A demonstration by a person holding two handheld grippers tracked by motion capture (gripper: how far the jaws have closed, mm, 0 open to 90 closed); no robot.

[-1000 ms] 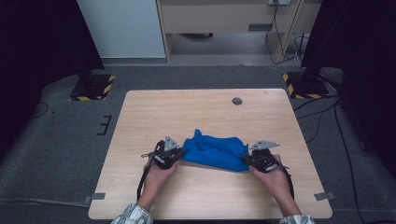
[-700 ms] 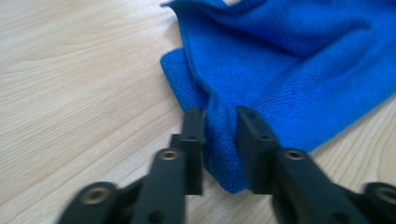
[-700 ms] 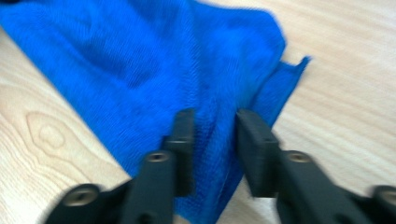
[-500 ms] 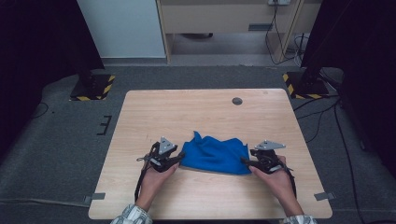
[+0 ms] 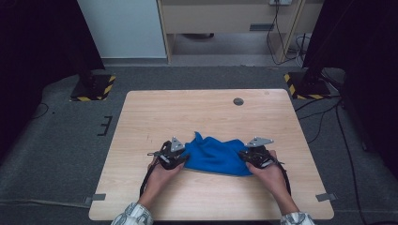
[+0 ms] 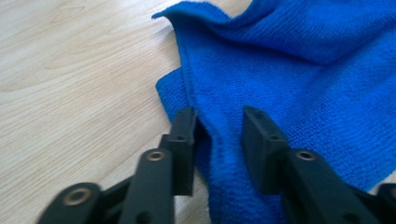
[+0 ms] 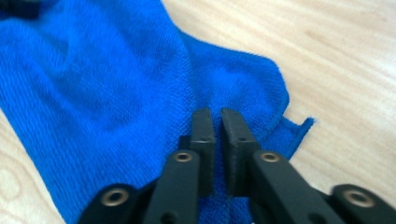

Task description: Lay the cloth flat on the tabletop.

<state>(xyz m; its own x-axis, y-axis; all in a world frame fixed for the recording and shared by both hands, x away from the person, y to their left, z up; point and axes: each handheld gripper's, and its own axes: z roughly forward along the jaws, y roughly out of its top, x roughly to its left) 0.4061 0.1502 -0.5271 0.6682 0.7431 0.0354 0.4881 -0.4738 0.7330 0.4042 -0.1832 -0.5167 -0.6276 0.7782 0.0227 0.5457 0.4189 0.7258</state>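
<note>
Blue cloth (image 5: 216,158) on the tabletop (image 5: 197,112): left gripper (image 6: 218,122) at nine o'clock, jaws just closing, spread astride its hem; right gripper (image 7: 217,122) at three, just pinched on the edge — pull evenly outward.

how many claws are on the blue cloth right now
2. The left claw sits at the blue cloth's left edge, a fold between its parted jaws. The right claw is at its right edge, shut on the fabric.
</note>
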